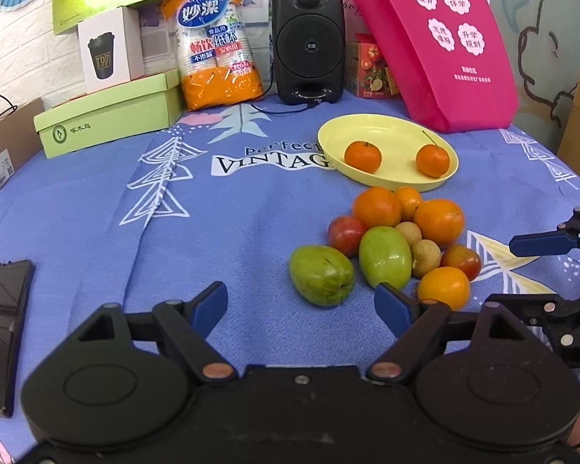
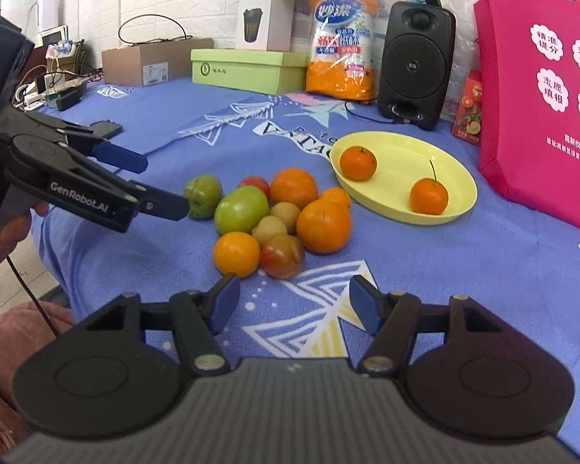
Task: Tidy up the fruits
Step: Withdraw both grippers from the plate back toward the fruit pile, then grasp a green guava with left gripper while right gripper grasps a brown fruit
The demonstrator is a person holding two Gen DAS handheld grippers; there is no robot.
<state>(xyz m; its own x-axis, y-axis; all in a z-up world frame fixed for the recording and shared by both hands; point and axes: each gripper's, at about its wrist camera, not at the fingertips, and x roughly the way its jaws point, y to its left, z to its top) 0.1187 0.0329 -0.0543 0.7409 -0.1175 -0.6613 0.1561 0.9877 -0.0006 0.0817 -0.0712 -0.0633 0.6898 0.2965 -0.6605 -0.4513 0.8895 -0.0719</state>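
A yellow plate holds two tangerines. In front of it on the blue cloth lies a pile of fruit: oranges, two green fruits, red ones and small brown ones. My left gripper is open, its fingertips just short of the nearest green fruit. My right gripper is open too, just in front of an orange and a red fruit, touching nothing.
Along the back stand a black speaker, a pink bag, a pack of paper cups and a green box. A phone lies at the left. The table's edge drops off at the left beside a person's hand.
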